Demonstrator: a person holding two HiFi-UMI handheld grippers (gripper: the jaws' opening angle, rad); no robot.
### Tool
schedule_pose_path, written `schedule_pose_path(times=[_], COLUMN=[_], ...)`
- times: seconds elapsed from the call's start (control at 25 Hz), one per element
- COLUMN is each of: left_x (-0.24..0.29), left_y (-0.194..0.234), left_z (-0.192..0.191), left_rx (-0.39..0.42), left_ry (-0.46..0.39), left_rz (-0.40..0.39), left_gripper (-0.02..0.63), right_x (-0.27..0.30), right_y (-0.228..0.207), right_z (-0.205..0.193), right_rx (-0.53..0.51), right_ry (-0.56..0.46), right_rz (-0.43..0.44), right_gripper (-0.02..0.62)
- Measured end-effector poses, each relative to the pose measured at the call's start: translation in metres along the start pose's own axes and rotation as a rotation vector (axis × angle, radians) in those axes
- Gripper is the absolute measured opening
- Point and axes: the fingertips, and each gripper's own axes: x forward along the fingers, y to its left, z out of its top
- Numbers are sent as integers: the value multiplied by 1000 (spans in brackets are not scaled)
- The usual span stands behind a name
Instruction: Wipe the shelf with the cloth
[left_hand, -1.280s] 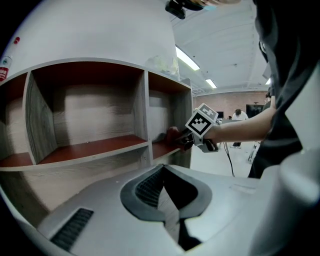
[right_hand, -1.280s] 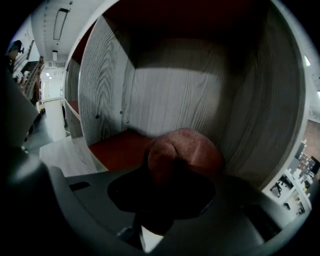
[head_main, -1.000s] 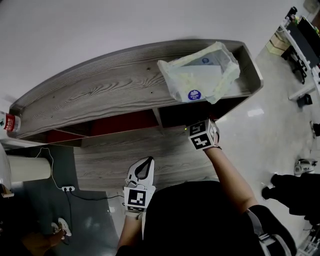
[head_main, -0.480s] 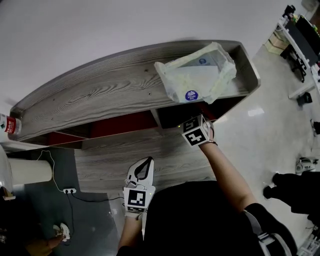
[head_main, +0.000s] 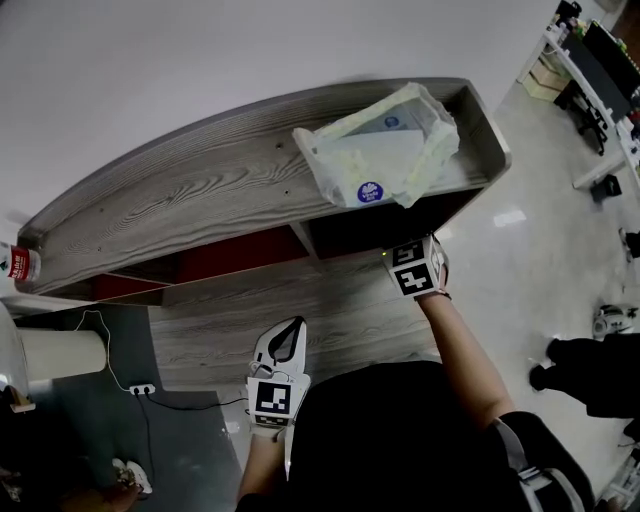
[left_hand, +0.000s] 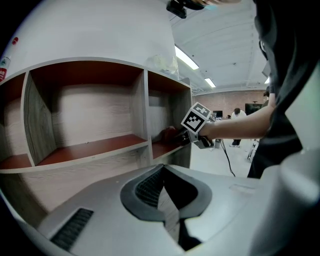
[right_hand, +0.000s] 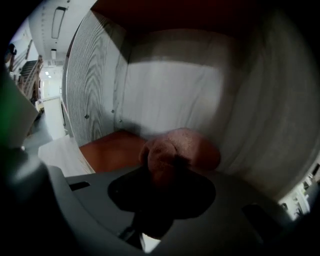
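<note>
Bulging cloth (right_hand: 186, 148) in right hand-held gripper (right_hand: 161, 174)

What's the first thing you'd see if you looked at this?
A big crinkly plastic bag sits on top of the grey shelf, at its right end. Just below it, the right gripper pokes into the right-hand compartment with a pink cloth in its jaws. The left gripper hangs back, jaws together.

The shelf (head_main: 200, 190) is matt grey wood-grain; the cloth (right_hand: 175, 150) soft, fuzzy fabric; the bag (head_main: 375, 150) thin, crinkled plastic.
</note>
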Motion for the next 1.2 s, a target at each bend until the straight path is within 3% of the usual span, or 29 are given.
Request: schedule_pose_path(times=[0.28, 0.44, 0.6, 0.8, 0.96, 1.2], left_x=[8, 9, 9, 7, 7, 7], left_y=[-9, -12, -14, -14, -14, -16], left_z=[6, 4, 5, 3, 2, 2], left_rx=[29, 36, 24, 14, 13, 12], left_ry=[0, 7, 2, 7, 9, 11], left_rz=[-30, -36, -36, -32, -28, -30], left_gripper=[6, 6, 6, 6, 6, 6], right_x=[-19, -31, -42, -54, -57, -54], right_y=[-11, -10, -13, -27, -39, -48], right_z=[-16, -16, -9, -4, -5, -9], right_rx=[72, 181, 400, 655, 904, 1137], right_ry=[-45, -135, -256, -380, -474, -544], right_rz=[-64, -58, -14, -20, 38, 110], right_gripper=[101, 101, 101, 103, 103, 101])
